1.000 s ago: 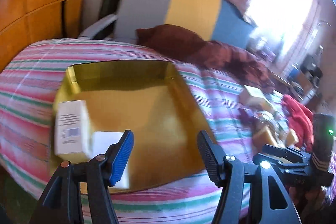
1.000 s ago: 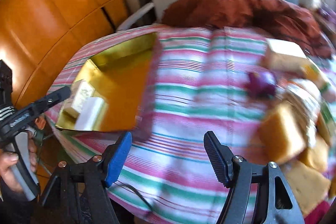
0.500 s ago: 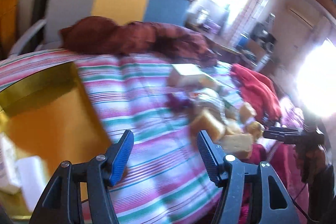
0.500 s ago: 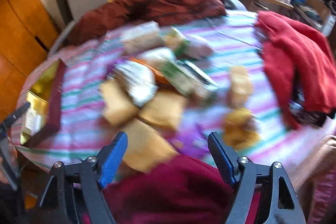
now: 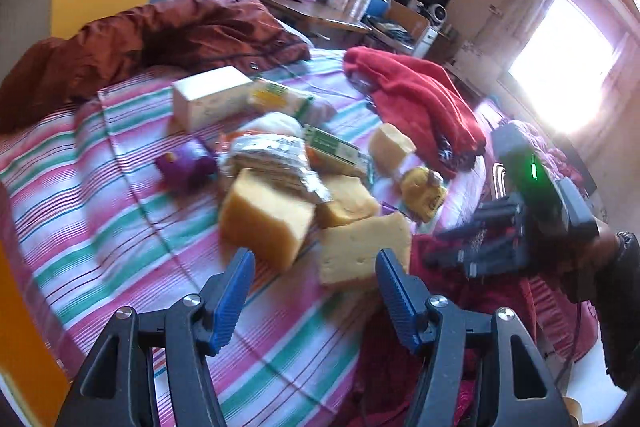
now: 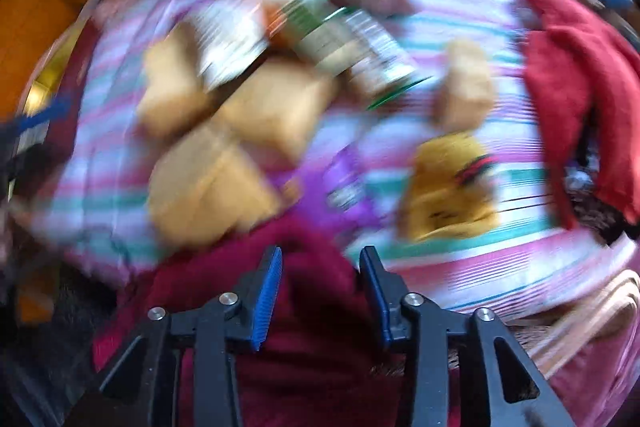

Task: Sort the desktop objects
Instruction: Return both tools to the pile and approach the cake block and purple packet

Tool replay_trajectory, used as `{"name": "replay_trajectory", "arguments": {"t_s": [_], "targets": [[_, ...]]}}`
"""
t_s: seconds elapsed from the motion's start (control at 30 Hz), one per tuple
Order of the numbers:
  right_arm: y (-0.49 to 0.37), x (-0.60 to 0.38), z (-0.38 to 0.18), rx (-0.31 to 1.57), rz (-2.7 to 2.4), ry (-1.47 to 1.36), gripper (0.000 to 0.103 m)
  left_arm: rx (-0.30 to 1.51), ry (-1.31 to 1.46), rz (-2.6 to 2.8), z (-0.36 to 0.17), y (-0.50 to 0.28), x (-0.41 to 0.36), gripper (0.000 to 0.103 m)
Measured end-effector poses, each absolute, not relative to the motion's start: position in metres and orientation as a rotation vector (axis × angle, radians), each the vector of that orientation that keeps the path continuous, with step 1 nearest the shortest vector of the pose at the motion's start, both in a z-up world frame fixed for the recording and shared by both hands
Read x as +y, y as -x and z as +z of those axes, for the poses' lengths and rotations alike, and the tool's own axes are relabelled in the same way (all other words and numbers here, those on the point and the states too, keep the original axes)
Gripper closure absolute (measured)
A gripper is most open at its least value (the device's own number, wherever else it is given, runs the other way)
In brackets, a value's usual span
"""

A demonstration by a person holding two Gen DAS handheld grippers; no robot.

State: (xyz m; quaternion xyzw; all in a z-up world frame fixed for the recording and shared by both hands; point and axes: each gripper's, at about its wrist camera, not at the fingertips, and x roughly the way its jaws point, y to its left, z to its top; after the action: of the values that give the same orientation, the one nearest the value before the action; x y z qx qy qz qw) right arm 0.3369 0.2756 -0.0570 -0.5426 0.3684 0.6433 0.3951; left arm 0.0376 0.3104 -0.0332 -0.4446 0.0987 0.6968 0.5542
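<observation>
The left hand-held gripper [image 5: 314, 297] hangs released over the near edge of the striped cloth [image 5: 120, 227], its blue pads apart with nothing between them. Taking the big sponge block [image 5: 266, 223] as landmark: a second yellow block [image 5: 362, 247] lies just right of it, nearest the left gripper's right pad; a smaller block [image 5: 346, 199] sits touching behind that one. A foil-wrapped packet [image 5: 276, 155] leans on the big block's far side, and a purple item [image 5: 186, 165] lies to the block's left, apart. A white box [image 5: 210, 97] stands well behind the block, near the brown jacket [image 5: 160, 31]. A red cloth [image 5: 416, 99] lies far right of the block.

The right hand-held gripper [image 6: 320, 275] shows right of the block in the left view, held by a hand. Its own view is badly blurred; its jaws are closing, pads not pressing on anything, above a maroon cloth [image 6: 316, 327] at the cloth's near edge.
</observation>
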Motion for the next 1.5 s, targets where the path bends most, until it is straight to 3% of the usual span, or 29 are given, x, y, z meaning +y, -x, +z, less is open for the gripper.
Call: {"name": "replay_trajectory", "arguments": {"t_s": [0.13, 0.23, 0.3, 0.33, 0.57, 0.83, 1.1, 1.23, 1.3, 1.37, 1.5], "targets": [[-0.322, 0.251, -0.068, 0.955, 1.696, 1.529, 0.064, 0.266, 1.051, 1.601, -0.039, -0.046, 0.327, 0.039], [-0.332, 0.252, -0.061, 1.000, 1.689, 1.473, 0.063, 0.285, 1.059, 1.568, -0.046, -0.051, 0.340, 0.039], [-0.339, 0.257, -0.051, 1.004, 1.665, 1.416, 0.039, 0.284, 1.078, 1.533, -0.050, -0.053, 0.348, 0.037], [-0.341, 0.259, -0.046, 0.996, 1.653, 1.397, 0.037, 0.284, 1.087, 1.521, -0.053, -0.054, 0.353, 0.036], [-0.370, 0.270, -0.026, 0.956, 1.525, 1.303, 0.037, 0.315, 1.126, 1.465, -0.069, -0.062, 0.379, 0.031], [-0.386, 0.295, -0.032, 1.154, 1.444, 1.085, 0.042, 0.356, 1.126, 1.459, -0.088, -0.066, 0.390, 0.031], [-0.376, 0.306, -0.057, 1.321, 1.375, 1.041, 0.040, 0.308, 1.049, 1.460, -0.082, -0.066, 0.377, 0.053], [-0.375, 0.310, -0.065, 1.367, 1.351, 0.993, 0.035, 0.310, 1.020, 1.471, -0.077, -0.067, 0.369, 0.057], [-0.373, 0.311, -0.070, 1.370, 1.343, 0.987, 0.034, 0.311, 1.033, 1.449, -0.079, -0.066, 0.369, 0.053], [-0.371, 0.310, -0.067, 1.346, 1.342, 0.979, 0.034, 0.300, 1.046, 1.466, -0.080, -0.063, 0.371, 0.041], [-0.367, 0.303, -0.058, 1.281, 1.372, 0.980, 0.046, 0.302, 1.105, 1.447, -0.090, -0.059, 0.381, 0.027]]}}
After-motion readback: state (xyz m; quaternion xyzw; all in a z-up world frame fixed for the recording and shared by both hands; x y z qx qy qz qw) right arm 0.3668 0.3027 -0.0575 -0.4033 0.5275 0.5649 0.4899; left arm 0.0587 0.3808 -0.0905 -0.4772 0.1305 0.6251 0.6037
